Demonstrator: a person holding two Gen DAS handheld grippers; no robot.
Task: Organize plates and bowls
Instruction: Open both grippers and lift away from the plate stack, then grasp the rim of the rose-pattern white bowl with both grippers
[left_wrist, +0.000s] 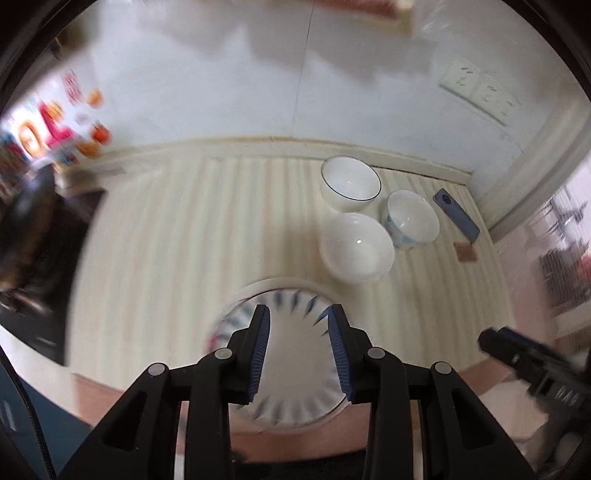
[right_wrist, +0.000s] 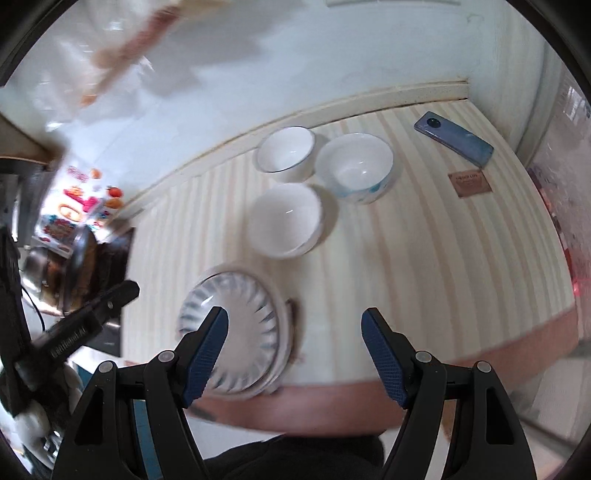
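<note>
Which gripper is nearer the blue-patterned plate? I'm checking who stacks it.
Left. The left gripper hangs directly over the blue-patterned plate; the right gripper sits off to the plate's right side.

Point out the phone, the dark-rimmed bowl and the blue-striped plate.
phone (right_wrist: 454, 139): right wrist view, middle of its back.
dark-rimmed bowl (left_wrist: 350, 182): left wrist view, inner wall.
blue-striped plate (right_wrist: 242, 317): right wrist view, white centre, top of the stack.

Left hand-held gripper: jaws parted, lower centre of frame. Right hand-held gripper: jaws wide apart, lower centre.
</note>
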